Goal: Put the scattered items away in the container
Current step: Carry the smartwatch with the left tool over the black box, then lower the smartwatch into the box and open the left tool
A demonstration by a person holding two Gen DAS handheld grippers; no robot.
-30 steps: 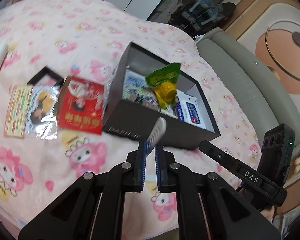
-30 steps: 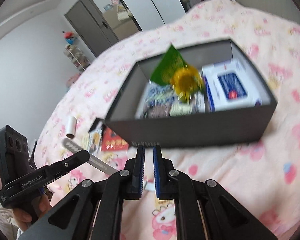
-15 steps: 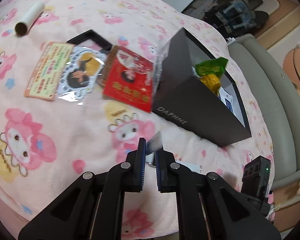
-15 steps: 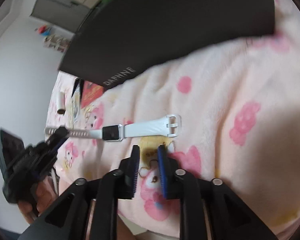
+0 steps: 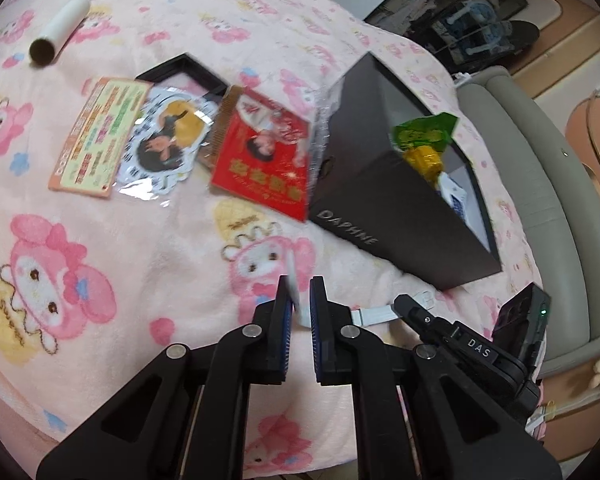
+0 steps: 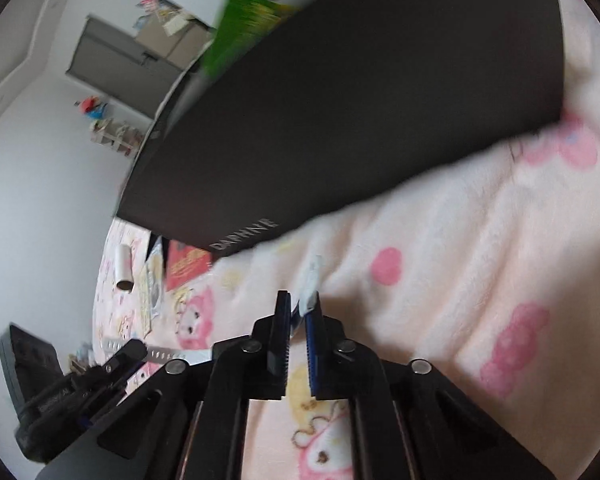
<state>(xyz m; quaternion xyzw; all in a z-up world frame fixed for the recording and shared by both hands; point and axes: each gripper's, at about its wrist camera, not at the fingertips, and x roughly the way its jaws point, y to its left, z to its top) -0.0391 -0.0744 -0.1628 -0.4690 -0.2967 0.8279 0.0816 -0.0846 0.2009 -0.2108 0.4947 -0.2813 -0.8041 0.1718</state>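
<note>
Two hand-held grippers (image 5: 299,292) beside box (image 5: 384,196)

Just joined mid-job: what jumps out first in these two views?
The black box on the pink blanket, with a green packet poking out. Just in front of it, both grippers pinch a white watch, left and right each at one strap end.

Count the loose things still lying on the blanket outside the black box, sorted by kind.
Flat cards or packets: 3
Cardboard tube: 1
Small black frame: 1
White watch, clamped by both grippers: 1
Total: 6
</note>
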